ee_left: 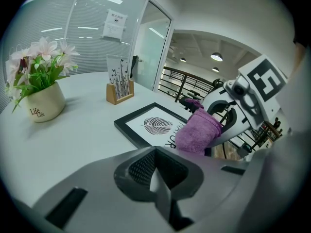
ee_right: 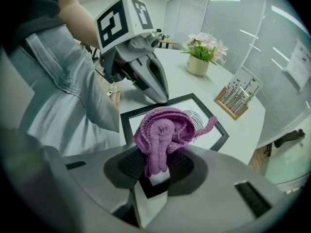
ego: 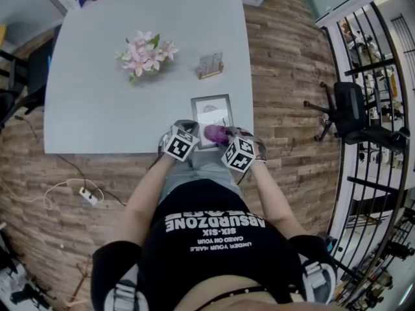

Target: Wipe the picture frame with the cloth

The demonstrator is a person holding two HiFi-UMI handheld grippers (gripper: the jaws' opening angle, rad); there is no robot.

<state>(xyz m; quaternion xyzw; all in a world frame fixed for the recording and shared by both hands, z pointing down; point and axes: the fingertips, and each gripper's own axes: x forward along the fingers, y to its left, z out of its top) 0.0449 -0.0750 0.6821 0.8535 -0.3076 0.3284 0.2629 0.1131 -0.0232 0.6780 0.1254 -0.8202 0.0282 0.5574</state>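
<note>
purple cloth point(ee_left: 197, 130) over picture frame point(ee_left: 146, 126) corner

I count one white table point(ego: 97, 109), and on it one picture frame point(ego: 212, 112), one purple cloth point(ego: 215, 133), one pot of pink flowers point(ego: 144, 54) and one wooden card holder point(ego: 210, 66). I hold two grippers: my left gripper point(ee_left: 156, 160) and my right gripper point(ee_right: 154, 171). On the floor I see one office chair point(ego: 353, 112) and one power strip point(ego: 89, 196).
</note>
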